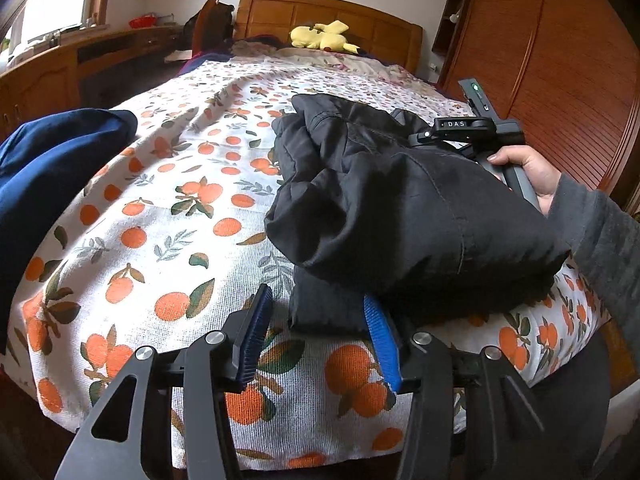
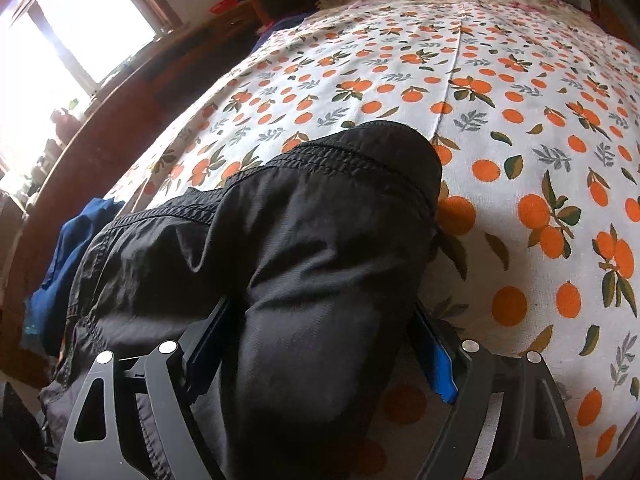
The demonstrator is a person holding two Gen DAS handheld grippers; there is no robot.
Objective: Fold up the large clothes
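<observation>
A black padded garment [image 1: 400,208] lies bunched in a thick folded bundle on the orange-print bedspread [image 1: 160,208] near the bed's front right corner. My left gripper [image 1: 316,320] is open just in front of the bundle; its right finger touches the garment's lower edge, its left finger is free over the bedspread. My right gripper [image 2: 320,344] has a thick fold of the black garment [image 2: 304,264] between its wide-set fingers; whether it presses on the cloth is unclear. The right gripper's body [image 1: 480,128] shows behind the bundle in the left wrist view, held by a hand.
A blue garment [image 1: 52,168] lies at the bed's left edge; it also shows in the right wrist view [image 2: 68,264]. A yellow plush toy [image 1: 320,36] sits at the headboard. A wooden desk [image 1: 60,68] stands to the left and a wooden wardrobe [image 1: 560,60] to the right.
</observation>
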